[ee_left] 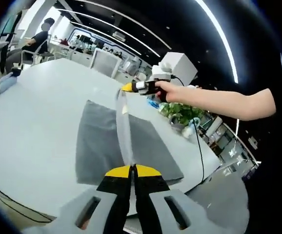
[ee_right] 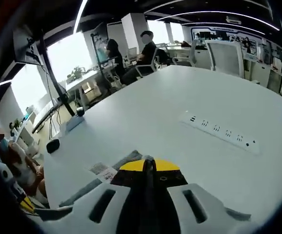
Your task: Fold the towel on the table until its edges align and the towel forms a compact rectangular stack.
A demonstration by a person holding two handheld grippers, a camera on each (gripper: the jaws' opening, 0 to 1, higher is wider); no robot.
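Two hand-held grippers hold a gray towel (ee_left: 107, 141) by one edge above the white worktop (ee_left: 38, 122). The left hand-held gripper (ee_left: 131, 170) is clenched on the near corner; the right hand-held gripper (ee_left: 131, 87), at the far corner, pinches the edge, its jaws closed on cloth and a label (ee_right: 103, 171) in its own view. The rest of the towel lies flat on the worktop. The fold looks half-made; laying the edge over and aligning it remain.
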